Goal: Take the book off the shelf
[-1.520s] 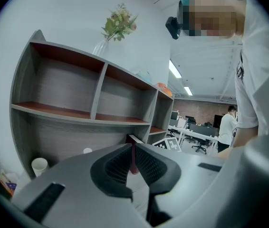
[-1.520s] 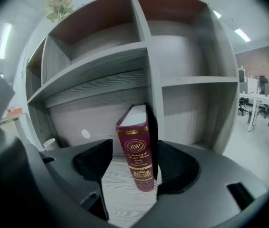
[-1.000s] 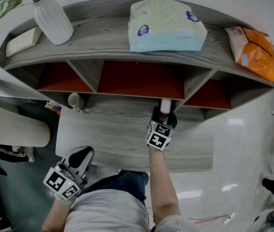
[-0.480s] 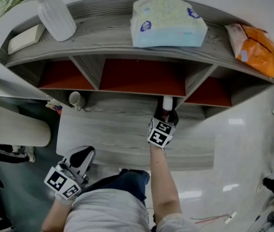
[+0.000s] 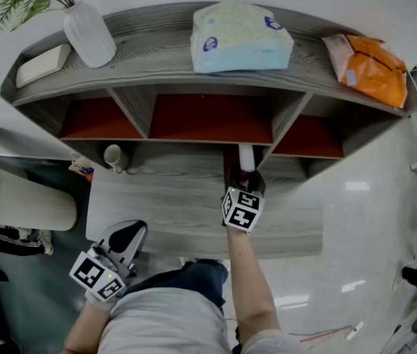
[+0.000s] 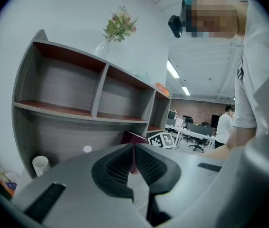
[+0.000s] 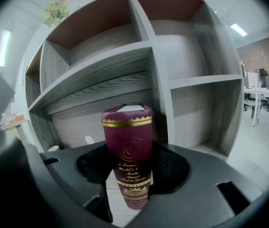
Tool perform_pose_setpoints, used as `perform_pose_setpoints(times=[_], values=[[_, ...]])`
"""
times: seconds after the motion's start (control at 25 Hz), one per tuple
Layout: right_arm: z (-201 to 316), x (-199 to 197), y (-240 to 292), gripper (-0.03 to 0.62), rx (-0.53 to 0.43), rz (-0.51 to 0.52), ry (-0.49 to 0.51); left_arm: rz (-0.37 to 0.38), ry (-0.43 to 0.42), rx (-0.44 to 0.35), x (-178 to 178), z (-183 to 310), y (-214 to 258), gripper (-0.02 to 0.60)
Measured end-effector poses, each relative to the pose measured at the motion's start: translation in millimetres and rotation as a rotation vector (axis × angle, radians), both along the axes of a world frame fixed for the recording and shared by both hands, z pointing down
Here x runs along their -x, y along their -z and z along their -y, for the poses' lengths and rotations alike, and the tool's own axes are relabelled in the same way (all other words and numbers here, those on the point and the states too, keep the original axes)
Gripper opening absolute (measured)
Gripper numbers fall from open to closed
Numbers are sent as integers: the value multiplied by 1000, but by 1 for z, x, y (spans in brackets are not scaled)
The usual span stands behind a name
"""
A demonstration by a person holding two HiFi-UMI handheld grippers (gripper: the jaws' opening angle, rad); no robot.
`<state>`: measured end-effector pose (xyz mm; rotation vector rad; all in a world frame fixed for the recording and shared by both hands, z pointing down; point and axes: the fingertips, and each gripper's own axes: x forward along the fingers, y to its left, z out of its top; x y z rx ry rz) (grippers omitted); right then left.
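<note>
The grey wood-grain desk (image 5: 172, 205) lies bare in front of the maroon gold-printed book (image 7: 127, 151); a grey wooden shelf divider (image 7: 160, 80) stands just right of it, a small white cup (image 5: 113, 155) well left.

Glossy white floor (image 5: 370, 220), white wall (image 6: 77, 13); ceiling strip lights (image 6: 172, 69), office desks (image 6: 187, 133) (far bkgd)

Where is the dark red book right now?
In the head view the dark red book stands right of centre, in the right gripper, whose jaws have just been closing on it, before the shelf divider.
</note>
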<state>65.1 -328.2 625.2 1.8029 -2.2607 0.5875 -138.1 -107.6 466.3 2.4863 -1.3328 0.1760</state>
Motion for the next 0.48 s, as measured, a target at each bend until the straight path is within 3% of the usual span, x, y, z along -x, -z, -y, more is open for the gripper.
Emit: perform_pose_setpoints(times=[0.48], values=[[-45,7,46,207,33,115,151,-35,-26,-45,-27,15,21,18]])
